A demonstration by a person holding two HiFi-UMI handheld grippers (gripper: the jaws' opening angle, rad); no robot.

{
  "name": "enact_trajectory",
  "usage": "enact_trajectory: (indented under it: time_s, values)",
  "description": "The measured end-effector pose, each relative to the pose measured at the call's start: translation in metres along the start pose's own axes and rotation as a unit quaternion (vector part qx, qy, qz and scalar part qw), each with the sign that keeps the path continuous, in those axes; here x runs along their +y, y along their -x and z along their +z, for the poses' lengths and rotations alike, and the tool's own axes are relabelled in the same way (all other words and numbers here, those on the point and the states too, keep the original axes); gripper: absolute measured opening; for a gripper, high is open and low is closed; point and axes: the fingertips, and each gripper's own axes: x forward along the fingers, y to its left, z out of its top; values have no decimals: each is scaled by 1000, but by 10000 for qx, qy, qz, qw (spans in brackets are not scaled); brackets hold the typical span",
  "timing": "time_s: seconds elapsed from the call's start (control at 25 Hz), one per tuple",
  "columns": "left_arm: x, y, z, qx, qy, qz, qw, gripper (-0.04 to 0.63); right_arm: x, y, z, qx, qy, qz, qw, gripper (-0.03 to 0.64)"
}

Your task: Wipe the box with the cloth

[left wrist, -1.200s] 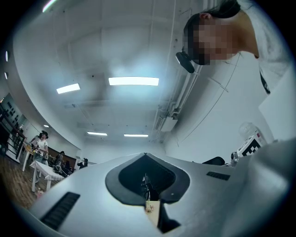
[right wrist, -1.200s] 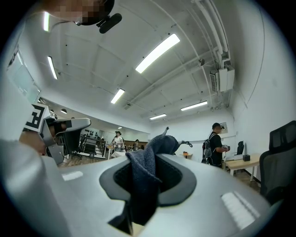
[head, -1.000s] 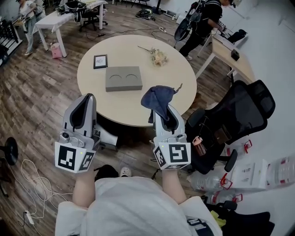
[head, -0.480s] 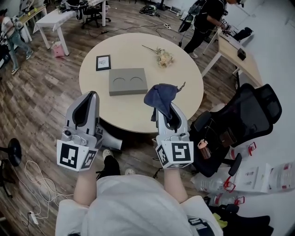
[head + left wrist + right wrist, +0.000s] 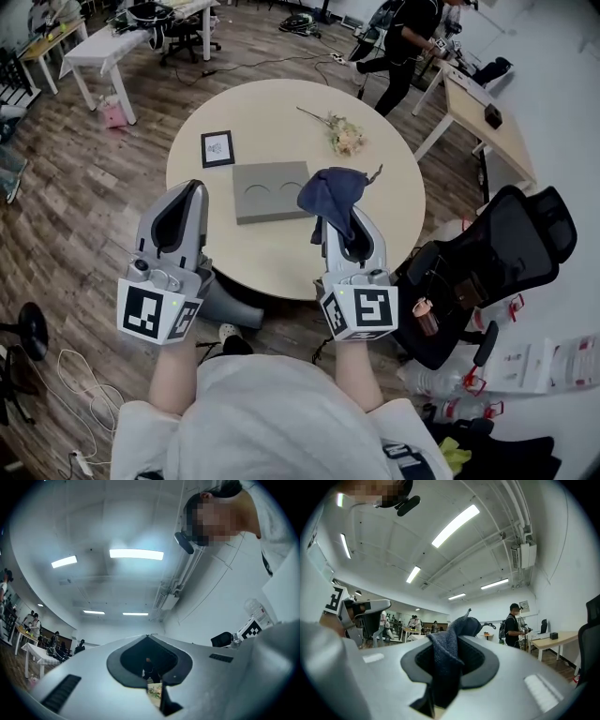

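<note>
A flat grey box (image 5: 272,190) with two round hollows lies on the round beige table (image 5: 272,122). My right gripper (image 5: 343,217) is shut on a dark blue cloth (image 5: 333,195), which bunches above its tip just right of the box. In the right gripper view the cloth (image 5: 446,660) hangs pinched between the closed jaws. My left gripper (image 5: 184,194) is held upright at the table's near-left edge, shut and holding nothing, its jaws (image 5: 152,686) pressed together.
A small framed picture (image 5: 217,148) and a dried flower sprig (image 5: 342,133) lie on the table beyond the box. A black office chair (image 5: 487,253) stands at the right. A person (image 5: 398,37) walks by the desk behind the table.
The table and box have drawn nearer in the head view as both grippers came a little closer to them. The cloth stays pinched in the right gripper.
</note>
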Motion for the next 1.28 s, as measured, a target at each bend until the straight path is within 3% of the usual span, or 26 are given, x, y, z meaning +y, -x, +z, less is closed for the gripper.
enact_trajectory:
  time_s: [0.52,0.8,1.08,1.28]
  values:
    - [84,-37,-33,126,154,-472,9987,6,31,-87,-23,197,-196,-296,9992,89]
    - [105,-40,-63,344,294,-756,9961,6,41,-122,-38,428,-493,-419,9970,89]
    - [114,-43,-87,471,544,-751,9946,6,35,-145,-65,950,-562,-420,9930,89]
    - [119,-40,-97,591,499,-547,9955,6,32,-168,-91,1302,-727,-220,9886,89]
